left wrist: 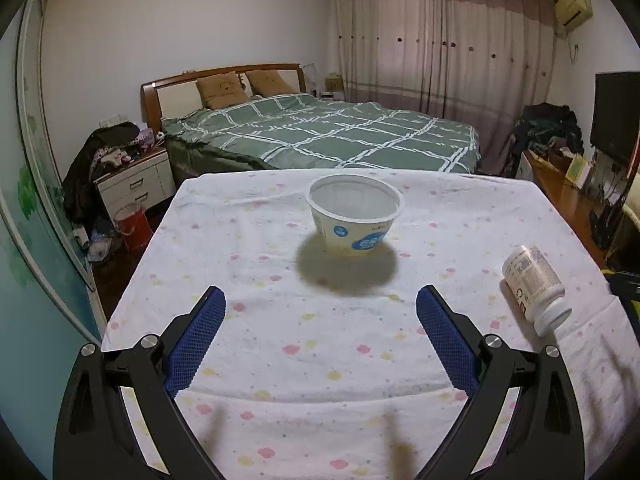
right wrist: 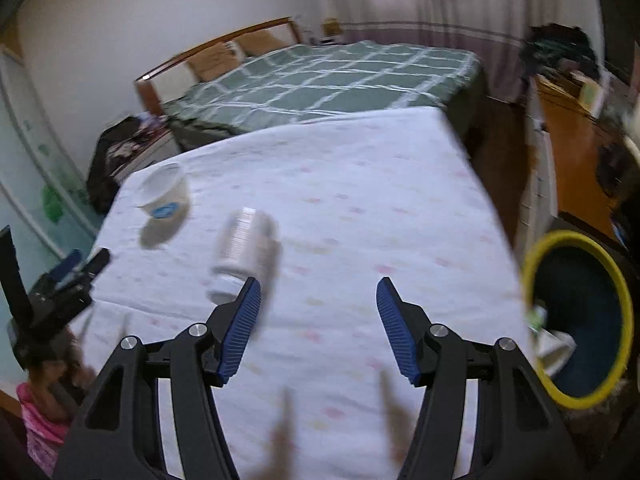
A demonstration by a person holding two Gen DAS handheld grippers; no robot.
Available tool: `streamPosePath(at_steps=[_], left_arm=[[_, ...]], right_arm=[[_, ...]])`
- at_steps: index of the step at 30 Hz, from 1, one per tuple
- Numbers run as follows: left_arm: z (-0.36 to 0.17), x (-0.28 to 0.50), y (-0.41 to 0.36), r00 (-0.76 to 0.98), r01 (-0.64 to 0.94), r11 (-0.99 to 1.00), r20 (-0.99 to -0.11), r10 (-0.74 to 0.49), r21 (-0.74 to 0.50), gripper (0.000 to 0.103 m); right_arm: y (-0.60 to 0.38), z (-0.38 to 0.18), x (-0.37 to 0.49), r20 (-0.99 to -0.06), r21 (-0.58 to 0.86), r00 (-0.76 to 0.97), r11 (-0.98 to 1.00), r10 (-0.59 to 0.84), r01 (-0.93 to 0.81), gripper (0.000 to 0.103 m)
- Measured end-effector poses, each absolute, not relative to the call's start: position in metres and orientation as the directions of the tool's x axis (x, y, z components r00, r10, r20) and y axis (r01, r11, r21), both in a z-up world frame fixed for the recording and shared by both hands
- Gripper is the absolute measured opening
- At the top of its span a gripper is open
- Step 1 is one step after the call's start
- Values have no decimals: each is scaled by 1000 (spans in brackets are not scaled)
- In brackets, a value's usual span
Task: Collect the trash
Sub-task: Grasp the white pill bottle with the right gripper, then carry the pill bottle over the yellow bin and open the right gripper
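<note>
An empty white paper bowl with blue marks stands upright on the flowered cloth of the table. My left gripper hovers open just short of it, nothing between its fingers. A white pill bottle lies on its side at the right. In the blurred right wrist view the same bottle lies just beyond my right gripper's left fingertip. The right gripper is open and empty. The bowl sits at the far left there, and the left gripper shows at the left edge.
A dark bin with a yellow rim stands off the table's right edge with some trash inside. Behind the table are a green plaid bed, a white nightstand, a red bucket and a cluttered desk.
</note>
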State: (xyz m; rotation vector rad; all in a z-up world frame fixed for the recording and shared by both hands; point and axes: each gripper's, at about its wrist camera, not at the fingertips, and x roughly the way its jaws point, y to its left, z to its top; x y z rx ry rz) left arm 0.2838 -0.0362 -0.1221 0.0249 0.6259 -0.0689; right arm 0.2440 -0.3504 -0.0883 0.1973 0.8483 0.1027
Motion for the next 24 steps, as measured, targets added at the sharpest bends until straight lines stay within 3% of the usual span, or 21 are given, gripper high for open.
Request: streamPosePath(at_steps=[3,18,22,24], left_arm=[[-122,285,-36,802,63,998,-594,-61,-17,95],[-123,287,-36,788,60,998,-612,-67,-33,97],[-123,287,-36,789,62,998,-611,-68,-32,97],[-123,287,-37,791,65,997,-608,-71,-31,97]], right_arm=[[-327,-87,270,-744,233,631,970,222,-66,58],[-276,-136,331,-837,155,529,988,142,-20,58],[-279,-140,330,-836,133,535,991,120,-14,45],[-281,-140,328,-833,152,537,988,135,-14,45]])
